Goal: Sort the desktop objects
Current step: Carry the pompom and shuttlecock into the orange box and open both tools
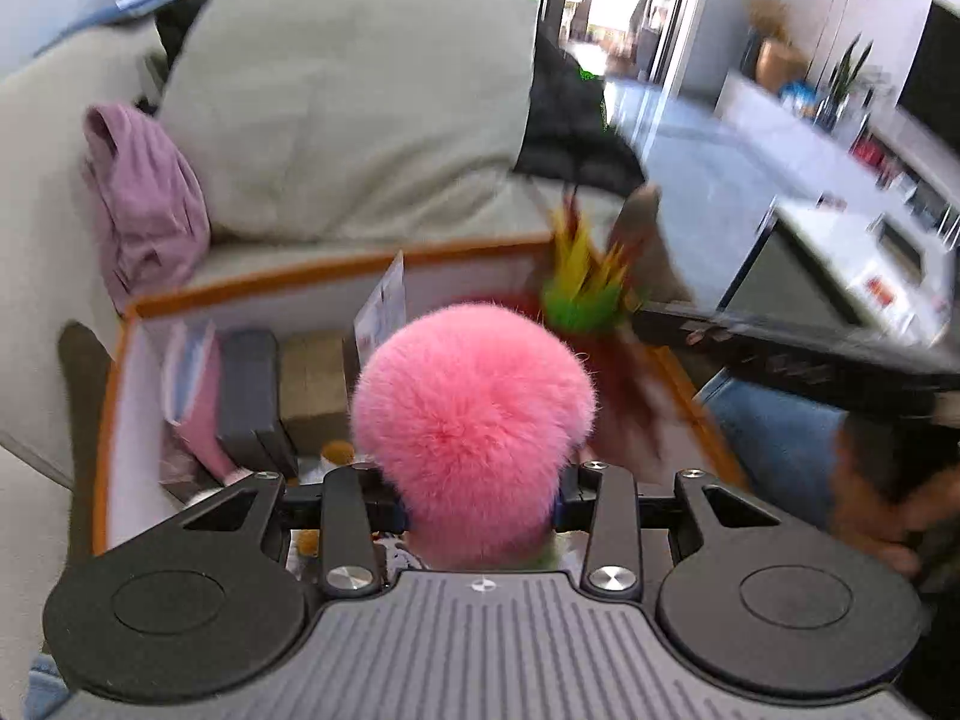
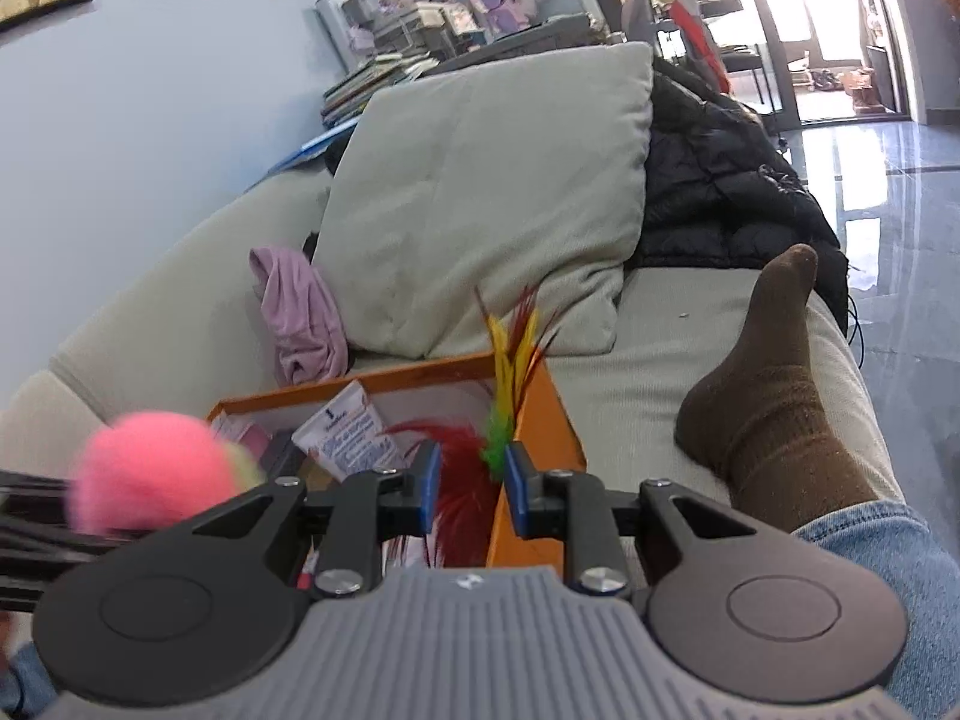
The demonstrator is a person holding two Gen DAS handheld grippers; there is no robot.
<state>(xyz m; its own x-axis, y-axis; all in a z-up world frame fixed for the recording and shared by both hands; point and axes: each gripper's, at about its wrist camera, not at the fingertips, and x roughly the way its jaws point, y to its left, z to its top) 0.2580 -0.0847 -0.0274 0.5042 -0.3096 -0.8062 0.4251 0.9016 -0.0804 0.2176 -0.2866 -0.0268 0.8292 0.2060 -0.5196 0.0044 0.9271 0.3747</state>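
The left gripper (image 1: 480,504) is clamped on a fluffy pink ball (image 1: 474,414). The ball fills the space between the two fingers and hides most of the pads. It hangs over the near side of an orange box (image 1: 336,276) that sits on a pale sofa (image 1: 54,240). In the right wrist view the pink ball (image 2: 150,474) shows as a blur at the left, over the near left corner of the orange box (image 2: 540,414).

The right gripper (image 2: 468,489) has its blue pads (image 2: 429,489) a little apart, with a bunch of red, green and yellow feathers (image 2: 498,420) between them. The green part lies against the right pad, but the view is too poor to tell if the pads really squeeze it. The feathers stick up by the right wall of the box.

Inside the box are a white tube (image 2: 348,432), a dark flat thing (image 1: 249,396) and a brown block (image 1: 315,381) near the far wall.

A big grey pillow (image 2: 492,204) leans at the back of the sofa, with a purple cloth (image 2: 303,318) beside its left edge. A foot in a brown sock (image 2: 762,384) rests on the sofa to the right of the box.
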